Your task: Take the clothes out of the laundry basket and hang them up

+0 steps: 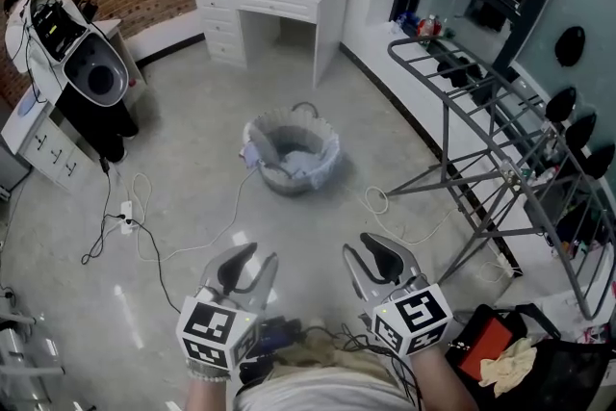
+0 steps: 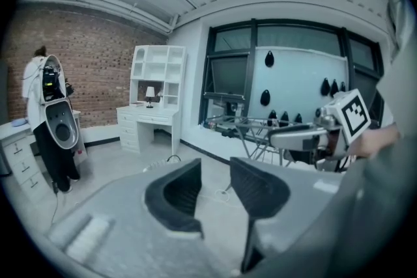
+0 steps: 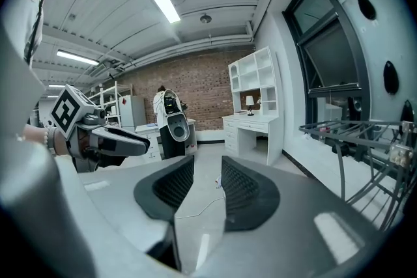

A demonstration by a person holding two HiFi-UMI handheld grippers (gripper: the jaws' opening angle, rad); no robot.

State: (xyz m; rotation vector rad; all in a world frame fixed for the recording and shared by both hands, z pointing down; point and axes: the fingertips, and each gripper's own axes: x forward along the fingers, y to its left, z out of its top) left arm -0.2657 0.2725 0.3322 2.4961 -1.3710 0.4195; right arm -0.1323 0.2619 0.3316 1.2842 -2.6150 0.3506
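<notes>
Clothes (image 1: 294,168): a pale, bluish heap lying inside the laundry basket, none lifted out yet.
Laundry basket (image 1: 252,132): on the floor straight ahead, well apart from both grippers.
Left gripper (image 1: 262,253): jaws apart, nothing between them.
Right gripper (image 1: 361,245): likewise released and empty, beside the left one.
Drying rack (image 1: 481,111): stands to the basket's right.
Cable (image 1: 192,245): trails across the floor between person and basket.
Doing it well: I'd step over the cable, get close, then pinch one garment by an edge.
</notes>
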